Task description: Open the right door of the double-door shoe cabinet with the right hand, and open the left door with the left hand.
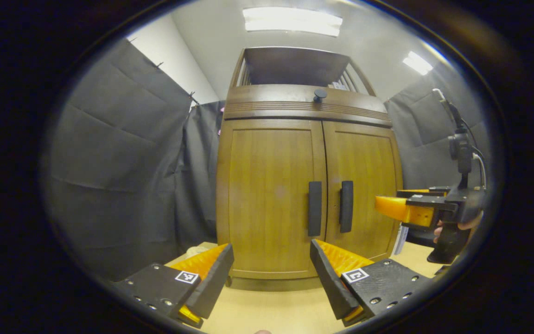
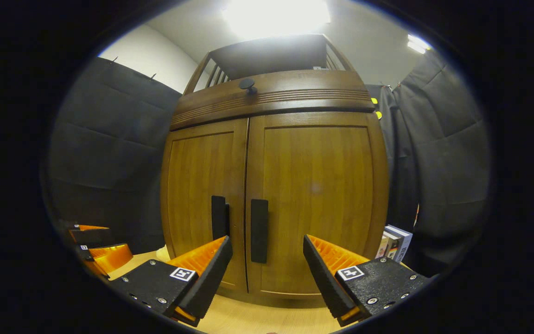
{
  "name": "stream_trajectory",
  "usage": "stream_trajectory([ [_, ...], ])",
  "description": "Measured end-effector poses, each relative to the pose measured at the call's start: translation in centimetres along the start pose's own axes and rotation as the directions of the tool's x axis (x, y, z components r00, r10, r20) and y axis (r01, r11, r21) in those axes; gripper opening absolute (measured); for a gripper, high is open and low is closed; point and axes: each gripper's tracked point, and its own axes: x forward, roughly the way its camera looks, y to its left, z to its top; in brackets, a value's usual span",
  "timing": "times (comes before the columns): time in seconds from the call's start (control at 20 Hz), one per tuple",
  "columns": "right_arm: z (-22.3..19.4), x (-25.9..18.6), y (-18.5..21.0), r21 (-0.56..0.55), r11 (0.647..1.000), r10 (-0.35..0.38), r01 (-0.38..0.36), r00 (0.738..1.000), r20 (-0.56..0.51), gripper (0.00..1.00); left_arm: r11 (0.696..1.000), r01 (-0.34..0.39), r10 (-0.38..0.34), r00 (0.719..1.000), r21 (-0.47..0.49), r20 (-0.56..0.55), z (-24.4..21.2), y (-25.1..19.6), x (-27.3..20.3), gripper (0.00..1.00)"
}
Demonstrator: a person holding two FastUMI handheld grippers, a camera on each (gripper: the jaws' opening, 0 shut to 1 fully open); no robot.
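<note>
both doors (image 2: 313, 199) closed | left hand-held gripper (image 1: 271, 273) agape | right hand-held gripper (image 2: 267, 269) agape | books (image 2: 394, 248) beside cabinet

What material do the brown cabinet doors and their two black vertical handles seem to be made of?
Brown cabinet doors: probably wood or wood veneer, shown by vertical grain and a soft satin sheen. Black vertical handles: matte, smooth, without grain; plastic or painted metal, I cannot tell which.

Ceiling panels (image 1: 292, 21) light the booth evenly and sharply in the left gripper view, while in the right gripper view the panel (image 2: 276, 16) blows out to white glare above the cabinet (image 2: 271, 185), whose straight edges bow with fisheye distortion.
</note>
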Motion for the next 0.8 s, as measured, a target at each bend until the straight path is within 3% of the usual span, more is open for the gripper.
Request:
stream_trajectory([
  [0.2,-0.8,3.2,0.7,-0.027,1.000,-0.002,0.002,1.000,0.002,0.95,1.000,-0.001,0.001,1.000,-0.013,0.004,0.0,0.0,0.1,1.00],
  [0.25,-1.2,3.9,0.7,-0.029,1.000,-0.007,0.007,1.000,-0.004,0.95,1.000,-0.008,0.008,1.000,-0.017,0.000,0.0,0.1,0.1,0.95],
  [0.3,-1.7,4.6,0.9,-0.030,1.000,-0.008,0.007,1.000,-0.012,0.95,1.000,-0.020,0.020,1.000,-0.013,-0.008,0.0,0.3,0.2,1.00],
  [0.4,-2.5,6.0,0.5,-0.040,0.999,-0.020,0.018,0.999,-0.033,0.95,0.998,-0.065,0.065,0.998,0.012,-0.025,0.0,0.6,0.2,0.95],
  [0.45,-2.5,6.6,0.2,-0.039,0.999,-0.036,0.034,0.999,-0.035,0.95,0.996,-0.086,0.086,0.996,0.027,-0.029,0.1,0.5,0.3,1.00],
  [0.5,-2.6,7.2,-0.3,-0.033,0.998,-0.055,0.054,0.998,-0.037,0.95,0.994,-0.101,0.102,0.994,0.040,-0.028,0.1,0.6,0.3,0.95],
  [0.6,-3.2,8.2,-0.9,0.001,0.998,-0.068,0.069,0.996,-0.054,0.96,0.991,-0.125,0.126,0.992,0.050,-0.020,-0.3,1.0,0.6,1.00],
  [0.8,-3.8,9.5,-0.5,0.099,0.995,-0.013,0.020,0.997,-0.073,0.86,0.989,-0.144,0.144,0.990,0.033,-0.008,-0.4,1.2,0.7,0.95],
])
